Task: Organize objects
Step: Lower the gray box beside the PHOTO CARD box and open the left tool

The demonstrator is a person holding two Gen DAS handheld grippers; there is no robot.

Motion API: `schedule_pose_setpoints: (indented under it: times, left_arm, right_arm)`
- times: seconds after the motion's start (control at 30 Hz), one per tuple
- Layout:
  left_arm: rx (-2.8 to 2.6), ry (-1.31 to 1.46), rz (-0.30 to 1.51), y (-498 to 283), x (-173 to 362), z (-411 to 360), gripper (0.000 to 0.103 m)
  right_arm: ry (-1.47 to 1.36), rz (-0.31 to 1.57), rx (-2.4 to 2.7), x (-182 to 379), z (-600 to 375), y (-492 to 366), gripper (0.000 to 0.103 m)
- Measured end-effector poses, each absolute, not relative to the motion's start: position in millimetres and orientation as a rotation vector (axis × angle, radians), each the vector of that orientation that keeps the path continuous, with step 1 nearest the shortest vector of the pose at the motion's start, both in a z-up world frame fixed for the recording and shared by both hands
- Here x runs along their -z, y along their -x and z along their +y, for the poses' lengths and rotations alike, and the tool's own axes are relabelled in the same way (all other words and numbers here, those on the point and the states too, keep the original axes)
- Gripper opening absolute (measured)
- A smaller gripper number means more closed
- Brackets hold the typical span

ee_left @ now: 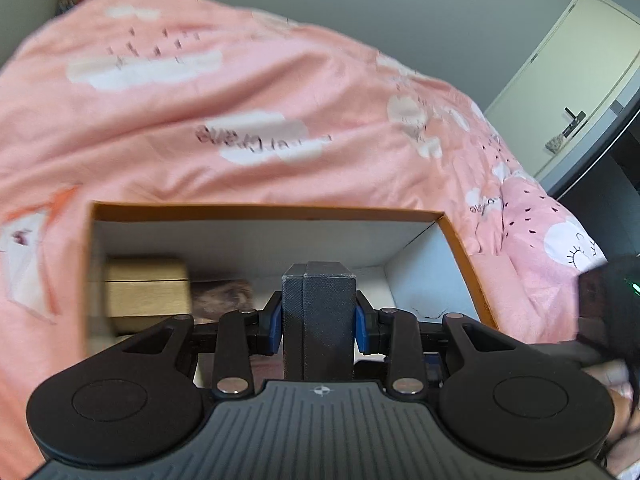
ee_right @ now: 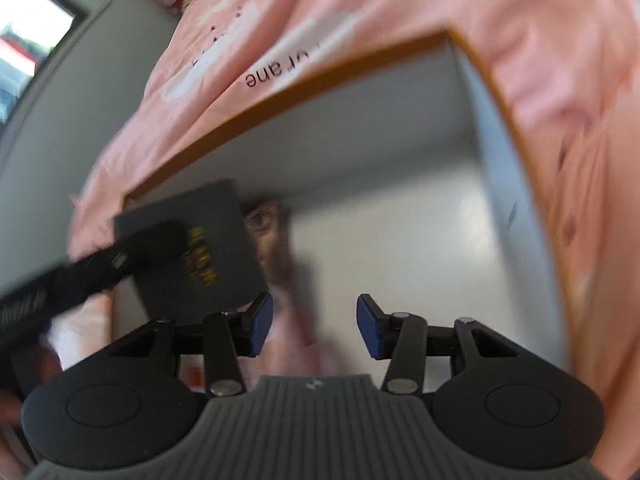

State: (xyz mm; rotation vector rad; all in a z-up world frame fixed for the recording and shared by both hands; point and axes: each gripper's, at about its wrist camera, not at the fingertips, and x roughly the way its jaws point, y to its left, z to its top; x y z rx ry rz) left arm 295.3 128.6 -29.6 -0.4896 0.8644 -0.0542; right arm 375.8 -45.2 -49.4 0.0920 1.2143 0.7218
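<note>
Bedding in pink, a duvet printed with white clouds, fills the bed on which an orange-rimmed box stands open, its inside white. At the far left of the left wrist view a pale paper packet lies on the duvet just beside the box. Inside the box, at its left wall, sits a tan wooden block, and touching its right side is a brown furry thing, too blurred to name. To the right of these, the left tongs pinch a dark textured case upright between their blue pads, holding it over the open box. The right part of the box floor is bare white. At the right edge of that view a black part of the other tool shows with a small green light, and beyond the bed stands a white door.

In the right wrist view the same dark case, with gold lettering on its face, hangs at the left in the left tongs' black finger. The right tongs stand spread with nothing between the pads, pointing down into the box over its white floor.
</note>
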Motion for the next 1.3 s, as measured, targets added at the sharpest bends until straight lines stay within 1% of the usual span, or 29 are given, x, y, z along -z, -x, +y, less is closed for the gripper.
schedule_pose_setpoints:
  times: [0.13, 0.27, 0.43, 0.5, 0.57, 0.6, 0.7, 0.77, 0.83, 0.87, 0.9, 1.0, 1.1, 1.2, 1.3]
  left_arm:
    - [0.09, 0.546, 0.919, -323, 51, 126, 0.038]
    - [0.098, 0.573, 0.973, -342, 69, 124, 0.038]
    - [0.118, 0.652, 1.03, -353, 88, 131, 0.039]
    - [0.092, 0.659, 1.054, -354, 93, 133, 0.053]
    - [0.063, 0.611, 1.05, -353, 90, 131, 0.061]
    - [0.054, 0.591, 1.043, -351, 87, 131, 0.064]
    - [0.054, 0.579, 1.017, -343, 76, 135, 0.067]
    - [0.052, 0.567, 1.005, -338, 68, 137, 0.067]
    - [0.057, 0.535, 0.985, -332, 60, 137, 0.064]
    - [0.06, 0.517, 0.983, -331, 57, 136, 0.061]
    - [0.063, 0.505, 0.986, -330, 55, 135, 0.054]
    - [0.071, 0.494, 1.015, -330, 57, 133, 0.044]
    - [0.056, 0.499, 1.039, -332, 66, 132, 0.041]
    - [0.062, 0.543, 1.058, -333, 75, 134, 0.041]
    - [0.052, 0.524, 1.038, -328, 70, 134, 0.041]
  right_arm:
    - [0.143, 1.082, -0.754, 45, -35, -368, 0.049]
    - [0.272, 0.997, -0.755, 51, -26, -365, 0.049]
    - [0.289, 1.003, -0.755, 56, -25, -375, 0.048]
    - [0.286, 1.016, -0.748, 57, -24, -378, 0.048]
    - [0.285, 1.031, -0.742, 59, -24, -380, 0.048]
    - [0.284, 1.036, -0.743, 59, -23, -380, 0.048]
    - [0.295, 1.04, -0.745, 60, -22, -380, 0.048]
    - [0.311, 1.039, -0.747, 59, -20, -380, 0.048]
    - [0.336, 1.032, -0.751, 57, -18, -379, 0.048]
    - [0.346, 1.029, -0.756, 57, -16, -379, 0.048]
    - [0.355, 1.028, -0.764, 56, -15, -379, 0.048]
    - [0.37, 1.039, -0.783, 55, -12, -379, 0.048]
    - [0.404, 1.043, -0.802, 56, -8, -377, 0.043]
    - [0.433, 1.046, -0.816, 57, -5, -376, 0.043]
    - [0.456, 1.056, -0.821, 59, -3, -379, 0.043]
